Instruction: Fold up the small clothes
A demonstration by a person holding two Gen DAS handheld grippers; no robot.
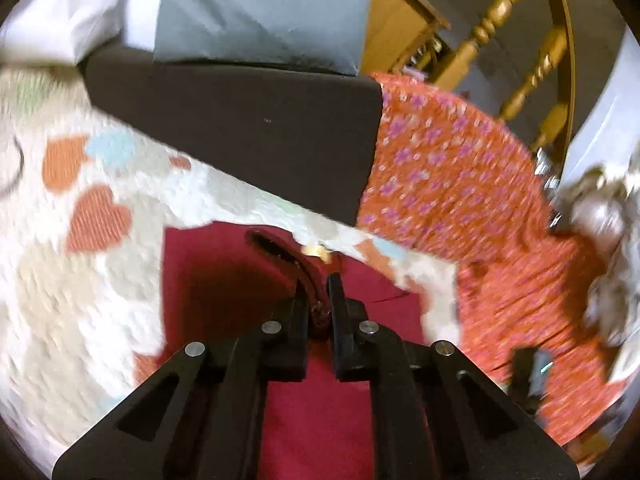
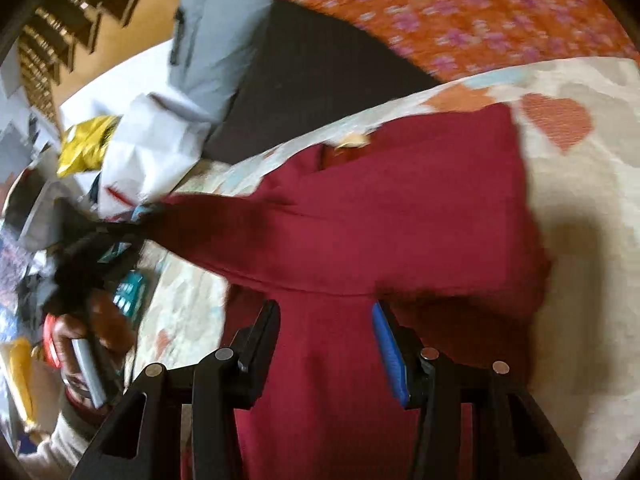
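left tool [image 1: 320, 280] clenched on maroon garment [image 2: 380, 216] | sleeve stretched leftward | right tool [image 2: 326, 308] released above it

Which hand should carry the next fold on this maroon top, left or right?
Left, probably. The left gripper is already shut on an edge of the maroon top, pulling a sleeve out taut. The right gripper hovers open over the garment on the heart-print blanket, holding nothing.

Both wrist cameras look steeply down, close over the dark red knit garment [image 1: 320, 420] [image 2: 400, 220] lying on a heart-patterned white quilt [image 1: 60, 280] [image 2: 580, 200]; both share them, the orange floral cloth [image 1: 460, 168] [image 2: 460, 12] at frame top.
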